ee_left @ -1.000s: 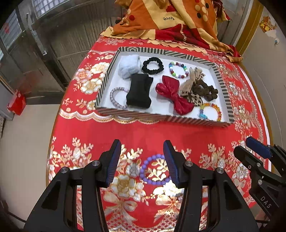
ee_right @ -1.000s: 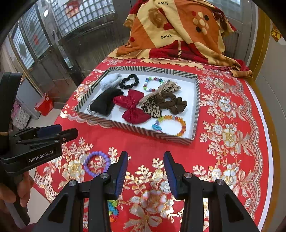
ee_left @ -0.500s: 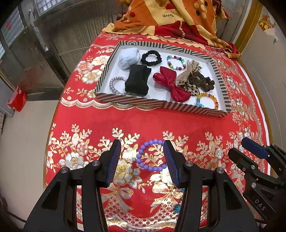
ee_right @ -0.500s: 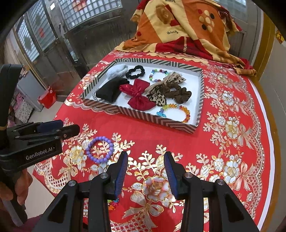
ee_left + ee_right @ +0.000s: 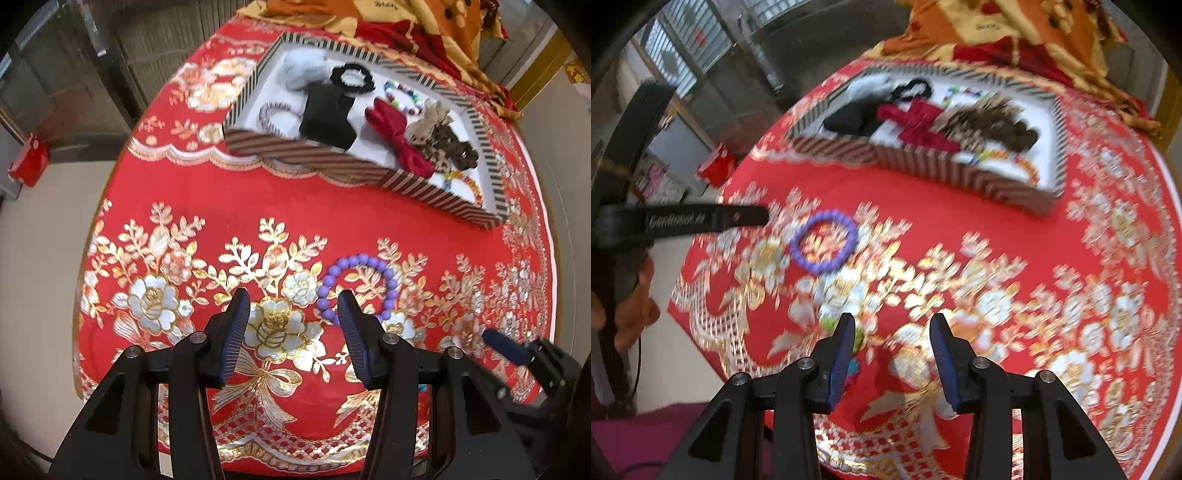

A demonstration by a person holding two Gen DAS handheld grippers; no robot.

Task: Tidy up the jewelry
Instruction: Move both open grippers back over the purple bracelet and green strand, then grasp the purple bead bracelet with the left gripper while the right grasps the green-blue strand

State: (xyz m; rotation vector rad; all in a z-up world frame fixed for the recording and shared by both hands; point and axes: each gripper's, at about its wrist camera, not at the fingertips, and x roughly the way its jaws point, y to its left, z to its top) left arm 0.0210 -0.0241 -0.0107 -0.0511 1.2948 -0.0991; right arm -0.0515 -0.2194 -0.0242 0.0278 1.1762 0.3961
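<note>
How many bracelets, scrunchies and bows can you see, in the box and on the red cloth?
Bead bracelets: 3 (purple on cloth; pastel, orange in box)
Scrunchies: 4 (black, brown, grey, striped)
Bows: 3 (black, red, leopard)
Total: 10

Trays: one (image 5: 354,166)
Purple bead bracelets outside tray: one (image 5: 334,273)
Bows in tray: three, black (image 5: 327,118), red (image 5: 395,136), leopard (image 5: 424,129)
Claws: two, left (image 5: 291,332), right (image 5: 892,350)
</note>
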